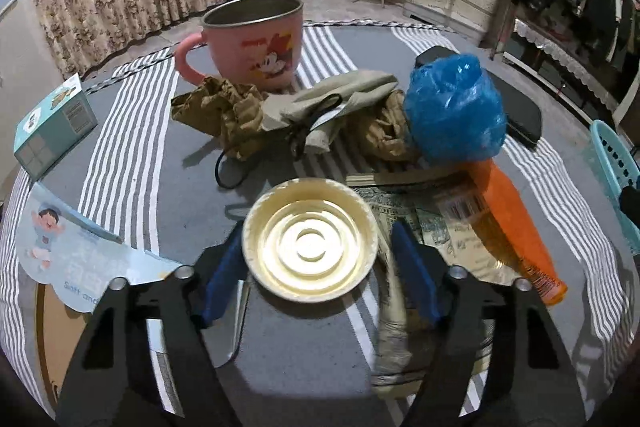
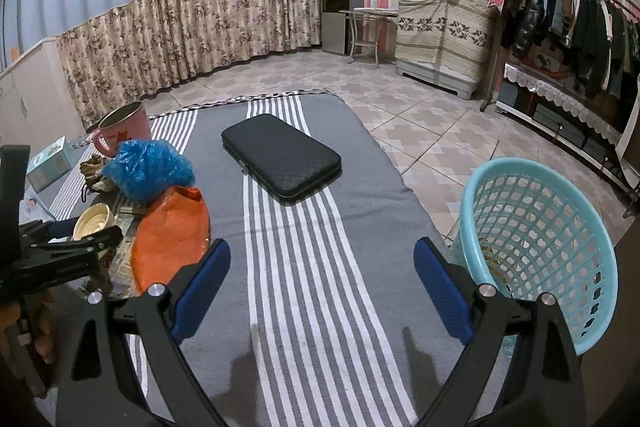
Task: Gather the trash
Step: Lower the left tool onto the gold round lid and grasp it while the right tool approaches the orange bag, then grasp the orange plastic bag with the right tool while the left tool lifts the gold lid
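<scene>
A cream round cup (image 1: 310, 247) with ringed ridges sits on the grey striped cloth (image 1: 132, 131), between the blue pads of my left gripper (image 1: 316, 231). The left pad is at its rim and a thin gap shows at the right pad, so the jaws stand open around it. Behind it lie crumpled brown paper (image 1: 224, 115), a blue plastic bag (image 1: 454, 107), an orange packet (image 1: 516, 227) and a printed paper scrap (image 1: 400, 211). My right gripper (image 2: 322, 247) hovers open over the bare cloth with nothing in it. A teal mesh basket (image 2: 536, 239) stands beside its right finger.
A pink mug (image 1: 256, 39) stands at the back and a beige drawstring pouch (image 1: 336, 95) lies on the brown paper. A black case (image 2: 280, 155) lies mid-cloth. A teal box (image 1: 52, 123) and a tissue packet (image 1: 76, 247) are at the left. Tiled floor lies beyond.
</scene>
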